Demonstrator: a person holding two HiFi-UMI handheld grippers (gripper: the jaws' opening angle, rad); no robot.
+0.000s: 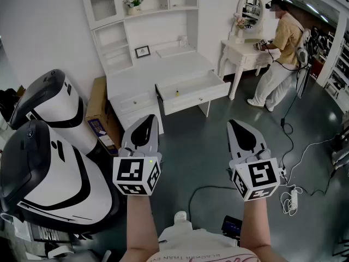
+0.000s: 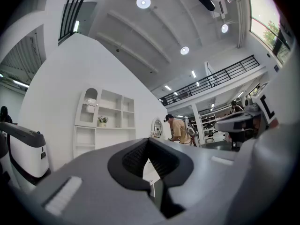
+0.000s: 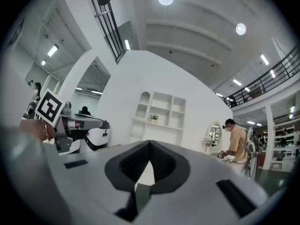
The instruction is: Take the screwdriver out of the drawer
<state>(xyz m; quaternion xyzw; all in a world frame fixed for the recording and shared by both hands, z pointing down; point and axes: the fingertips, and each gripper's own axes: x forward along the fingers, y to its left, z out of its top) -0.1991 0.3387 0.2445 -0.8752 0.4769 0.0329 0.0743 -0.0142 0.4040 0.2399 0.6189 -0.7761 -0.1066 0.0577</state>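
Table (image 1: 163, 70): white, with a hutch, standing across the floor well apart from both grippers; the approach is not yet made.
Drawer (image 1: 199, 100): already pulled out, so the opening step looks done.
Left gripper (image 1: 148, 120): clenched on nothing, held up far short of the drawer.
Right gripper (image 1: 234, 125): jaws together, empty, level beside the left one.
Screwdriver (image 1: 176, 92): probably the small yellow item lying inside the drawer, untouched; reaching, grasping and lifting out all remain.

Grey left gripper (image 1: 147, 119), right gripper (image 1: 233, 124); 2 black-and-white marker cubes (image 1: 136, 174).
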